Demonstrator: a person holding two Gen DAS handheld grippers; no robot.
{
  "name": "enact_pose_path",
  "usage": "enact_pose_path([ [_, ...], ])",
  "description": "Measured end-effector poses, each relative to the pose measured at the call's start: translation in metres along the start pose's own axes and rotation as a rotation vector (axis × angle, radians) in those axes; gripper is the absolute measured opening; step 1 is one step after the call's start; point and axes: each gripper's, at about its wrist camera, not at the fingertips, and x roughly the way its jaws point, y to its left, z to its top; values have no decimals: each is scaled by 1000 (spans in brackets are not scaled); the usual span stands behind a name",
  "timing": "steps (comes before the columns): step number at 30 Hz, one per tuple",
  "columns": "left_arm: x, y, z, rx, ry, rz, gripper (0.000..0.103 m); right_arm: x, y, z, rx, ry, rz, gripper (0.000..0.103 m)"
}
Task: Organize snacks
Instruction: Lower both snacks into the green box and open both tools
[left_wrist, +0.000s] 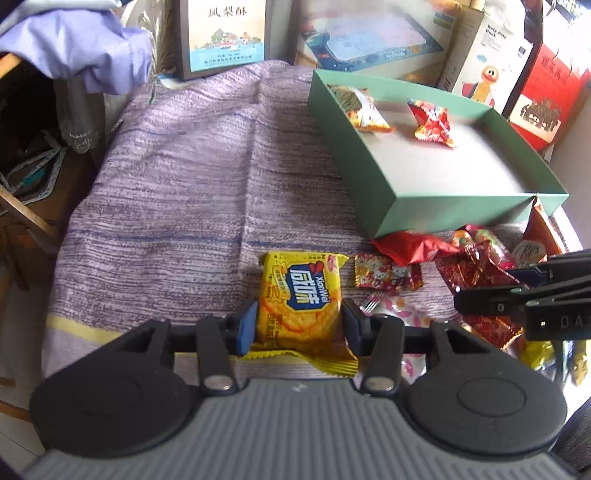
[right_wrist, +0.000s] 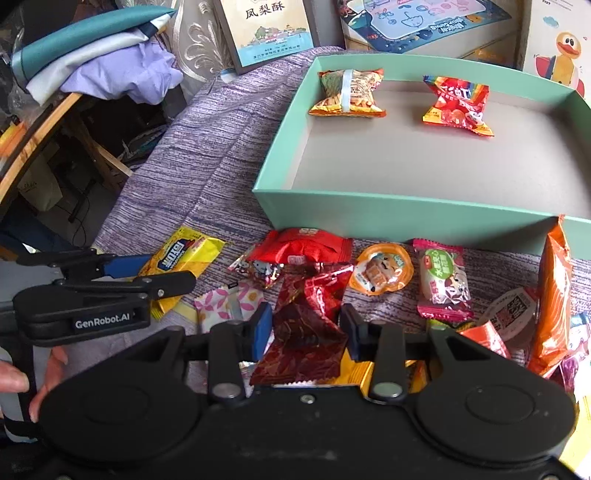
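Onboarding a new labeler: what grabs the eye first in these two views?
The green box at the back right, holding just two snacks. Then the heap of bright wrappers on the purple cloth in front of it. The left gripper brackets a yellow cracker pack; the right gripper brackets a dark red wrapper.

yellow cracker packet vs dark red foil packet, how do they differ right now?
The yellow cracker packet sits between the left gripper fingers; the dark red foil packet sits between the right gripper fingers. The cracker packet is flat, smooth and printed; the foil packet is crinkled and shiny. Both lie on the purple cloth, outside the green box.
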Motion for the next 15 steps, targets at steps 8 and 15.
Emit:
enact_pose_path([
  [8,-27,-30,46,25,-87,-30,47,-53,-28,31,59,-155,24,39],
  [15,-7,-78,100,81,-118,-42,47,-57,-77,74,145,-220,-32,39],
])
